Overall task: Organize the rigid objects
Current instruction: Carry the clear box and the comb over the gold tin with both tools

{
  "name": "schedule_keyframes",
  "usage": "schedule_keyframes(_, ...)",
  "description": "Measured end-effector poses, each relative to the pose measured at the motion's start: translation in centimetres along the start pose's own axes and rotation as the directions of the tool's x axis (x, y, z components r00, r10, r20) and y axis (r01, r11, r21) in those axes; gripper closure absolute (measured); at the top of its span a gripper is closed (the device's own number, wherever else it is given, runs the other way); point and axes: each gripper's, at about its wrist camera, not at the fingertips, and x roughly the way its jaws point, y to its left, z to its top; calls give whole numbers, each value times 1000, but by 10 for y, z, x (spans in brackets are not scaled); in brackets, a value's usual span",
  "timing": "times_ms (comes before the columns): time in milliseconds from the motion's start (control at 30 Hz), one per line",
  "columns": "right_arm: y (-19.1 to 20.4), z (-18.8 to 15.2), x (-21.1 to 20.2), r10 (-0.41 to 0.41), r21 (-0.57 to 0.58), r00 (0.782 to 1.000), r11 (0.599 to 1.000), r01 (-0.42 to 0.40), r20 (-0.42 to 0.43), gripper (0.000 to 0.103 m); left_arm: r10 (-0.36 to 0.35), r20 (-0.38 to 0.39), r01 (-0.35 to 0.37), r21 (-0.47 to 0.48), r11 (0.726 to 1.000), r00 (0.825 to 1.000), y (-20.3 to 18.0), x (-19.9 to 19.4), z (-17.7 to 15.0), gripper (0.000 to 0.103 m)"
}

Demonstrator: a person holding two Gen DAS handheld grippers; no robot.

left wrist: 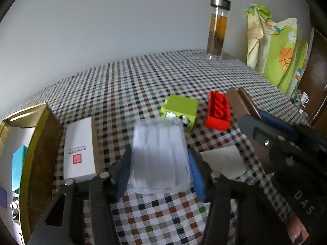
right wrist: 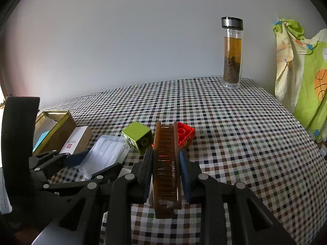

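Your left gripper (left wrist: 160, 169) has its blue pads against both sides of the clear ribbed plastic box (left wrist: 160, 157), which sits on the checked tablecloth (left wrist: 126, 85) just in front of the lime-green toy block (left wrist: 180, 110) and red studded brick (left wrist: 217, 110). Your right gripper (right wrist: 166, 169) is clamped tight on the brown translucent comb (right wrist: 166, 163), held lengthwise. The open gold tin (left wrist: 38, 143) stands at the left.

Clear ribbed plastic case (left wrist: 160, 155), blurred, lies flat on the check cloth between blue pads. Brown comb (right wrist: 166, 163), long, teeth up, points away, clamped at its sides. Green block (left wrist: 179, 110) sits tipped, beside red studded brick (left wrist: 217, 111). White box (left wrist: 78, 153) lies flat against open gold tin (left wrist: 38, 143).
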Motion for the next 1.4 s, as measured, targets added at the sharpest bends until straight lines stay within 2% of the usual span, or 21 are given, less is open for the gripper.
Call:
schedule_keyframes(333, 0, 0, -7, -2, 0, 999, 1000, 2, 45, 75, 47, 122, -51, 35, 998, 991, -7, -20, -1, 52)
schedule_keyframes(733, 2, -1, -19, -14, 0, 993, 1000, 14, 118, 75, 98, 289, -103, 1, 995, 952, -1, -56, -12, 52)
schedule_keyframes(1200, 6, -4, -35, -44, -10, 979, 999, 47, 199, 75, 114, 372, -103, -50, 993, 921, 16, -83, -29, 52)
schedule_keyframes(1400, 10, -7, -45, -59, -18, 967, 998, 65, 248, 75, 114, 387, -96, -64, 993, 915, 22, -89, -34, 52)
